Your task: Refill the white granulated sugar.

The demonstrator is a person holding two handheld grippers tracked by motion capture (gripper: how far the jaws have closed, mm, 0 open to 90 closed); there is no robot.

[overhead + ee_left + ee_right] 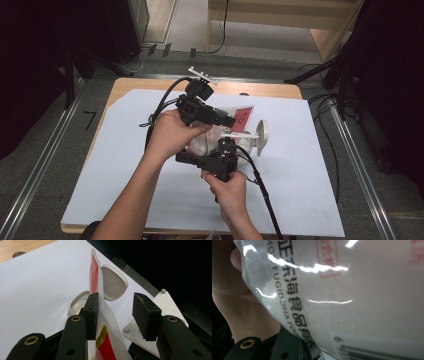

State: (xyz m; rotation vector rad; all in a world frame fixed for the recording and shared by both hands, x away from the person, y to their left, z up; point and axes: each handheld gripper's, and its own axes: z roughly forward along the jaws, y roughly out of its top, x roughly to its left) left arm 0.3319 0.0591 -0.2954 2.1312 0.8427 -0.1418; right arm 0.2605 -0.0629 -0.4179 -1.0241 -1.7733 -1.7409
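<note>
A clear plastic bag [202, 142] of white granules, with a red label at its top, is held up between my two grippers over the white sheet. In the left gripper view the bag's flat top edge [94, 272] stands against the inner side of one pad, while the other pad stays well clear of it. My left gripper [230, 121] is therefore open around the bag's top. My right gripper [192, 155] comes in from below, and the bag's body [352, 302] bulges right in front of its camera, hiding the pads. A hand [237, 302] lies behind the bag.
A small white container [77, 303] with its hinged lid [113, 282] open stands on the white sheet [125, 165] just right of the grippers. Cables trail from both grippers across the table. Dark stands and floor rails surround the table.
</note>
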